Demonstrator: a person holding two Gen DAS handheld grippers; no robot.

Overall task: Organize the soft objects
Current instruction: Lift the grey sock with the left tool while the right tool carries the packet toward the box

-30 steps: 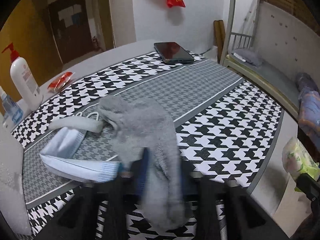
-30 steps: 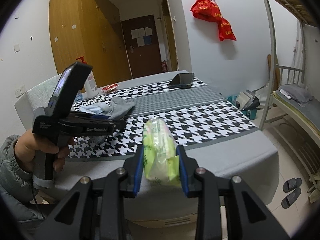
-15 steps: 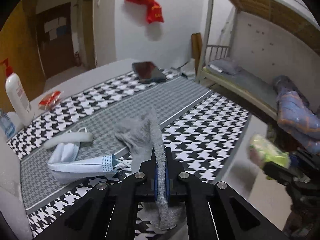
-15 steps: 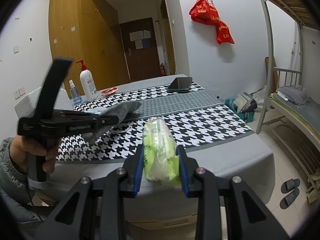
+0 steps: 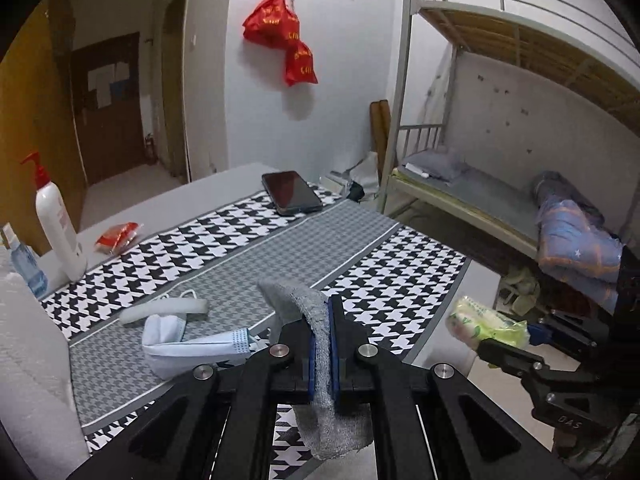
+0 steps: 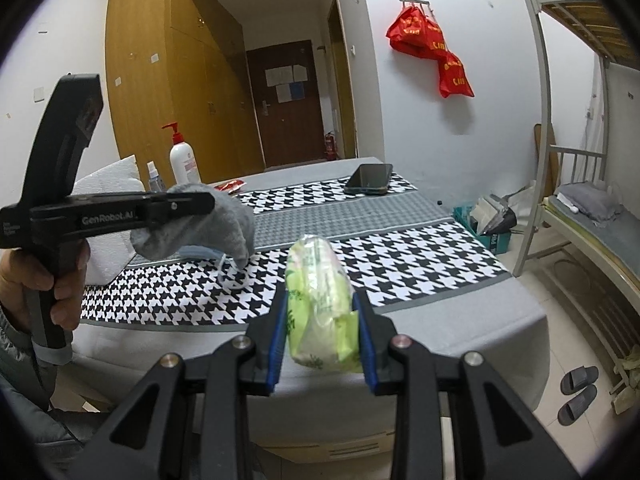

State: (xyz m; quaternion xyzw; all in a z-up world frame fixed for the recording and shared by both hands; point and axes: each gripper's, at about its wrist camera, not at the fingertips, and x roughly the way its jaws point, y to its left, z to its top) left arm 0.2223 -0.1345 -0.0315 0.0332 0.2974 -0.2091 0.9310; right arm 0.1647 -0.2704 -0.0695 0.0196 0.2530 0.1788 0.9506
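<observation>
My left gripper (image 5: pixel 323 344) is shut on a grey sock (image 5: pixel 316 332), which hangs off the table from both sides of the pads. The right wrist view shows the same sock (image 6: pixel 224 228) drooping from the left gripper (image 6: pixel 200 204), held by a hand. My right gripper (image 6: pixel 322 320) is shut on a green tissue pack (image 6: pixel 320 300), held in the air before the table's near edge. In the left wrist view that tissue pack (image 5: pixel 484 322) sits at the right. Two face masks (image 5: pixel 192 344) lie on the houndstooth cloth (image 5: pixel 400 272).
A phone (image 5: pixel 292 192) lies at the table's far end. A lotion pump bottle (image 5: pixel 54 224), a small spray bottle (image 5: pixel 26 264) and a red packet (image 5: pixel 118 236) stand at the left. A bunk bed (image 5: pixel 500 184) is at the right, slippers (image 6: pixel 576 388) on the floor.
The left gripper has risen and pulled back with the sock, lifting it off the table and away from the masks. The right gripper and tissue pack stayed put.
</observation>
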